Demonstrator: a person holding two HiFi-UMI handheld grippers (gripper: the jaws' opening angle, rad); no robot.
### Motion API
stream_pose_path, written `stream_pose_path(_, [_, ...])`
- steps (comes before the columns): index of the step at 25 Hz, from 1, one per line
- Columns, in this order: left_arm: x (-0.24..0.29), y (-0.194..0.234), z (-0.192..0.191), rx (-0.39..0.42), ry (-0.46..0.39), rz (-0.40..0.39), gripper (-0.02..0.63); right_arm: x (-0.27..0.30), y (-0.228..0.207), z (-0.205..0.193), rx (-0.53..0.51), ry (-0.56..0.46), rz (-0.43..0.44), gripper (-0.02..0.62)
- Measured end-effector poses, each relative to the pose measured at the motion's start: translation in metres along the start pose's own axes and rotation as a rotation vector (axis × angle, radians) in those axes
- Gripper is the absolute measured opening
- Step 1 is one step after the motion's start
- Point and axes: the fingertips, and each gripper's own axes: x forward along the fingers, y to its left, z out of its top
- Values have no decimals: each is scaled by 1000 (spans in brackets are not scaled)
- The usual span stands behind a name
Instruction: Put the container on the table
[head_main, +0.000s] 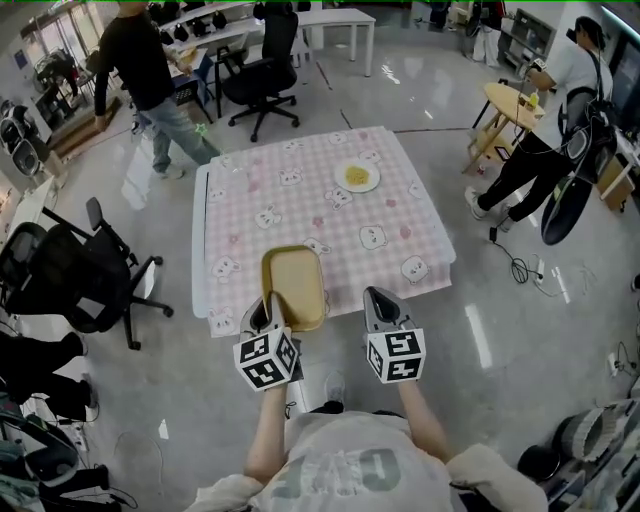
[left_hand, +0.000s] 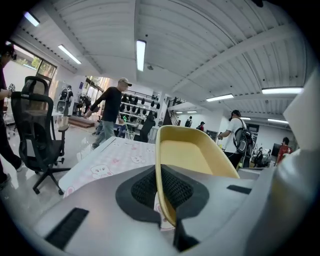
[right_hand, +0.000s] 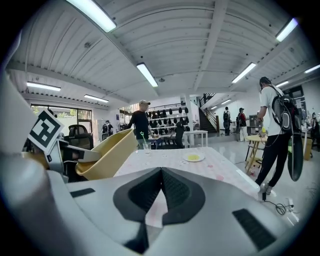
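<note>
Left gripper (head_main: 268, 300) (left_hand: 161, 189) is clamped on the near rim of a yellow container (head_main: 293, 285) (left_hand: 192, 150), the thin wall pinched between its black pads. Right gripper (head_main: 379, 296) (right_hand: 161, 175) sits just beside the container, jaws closed together on nothing. Each gripper carries a cube of black-and-white square markers.

The container hangs over the near edge of a square table (head_main: 300, 205). From the right gripper view it looks tilted, its far end raised (right_hand: 107, 150). Whether it touches the table cannot be told.

A pink checked cloth printed with small cartoon animals covers the table. A white plate (head_main: 357, 177) (right_hand: 194, 157) of yellow food sits near the far side, and a clear cup (right_hand: 146, 146) with a straw stands at the far edge.

The room is a large workspace with a glossy grey floor and strip lights overhead. Black office chairs (head_main: 75, 270) stand to the left and beyond. One person (head_main: 145, 65) walks past the far left corner; another with a backpack (head_main: 560, 110) stands by a small round wooden table (head_main: 508, 103) on the right.
</note>
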Motion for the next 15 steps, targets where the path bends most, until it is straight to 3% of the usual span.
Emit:
stream_pose_path(3, [12, 11, 10, -35, 0, -5, 31, 24, 5, 11, -8, -3, -7, 28])
stream_pose_path(15, [33, 18, 23, 7, 0, 20, 29, 49, 15, 24, -30, -25, 13, 28])
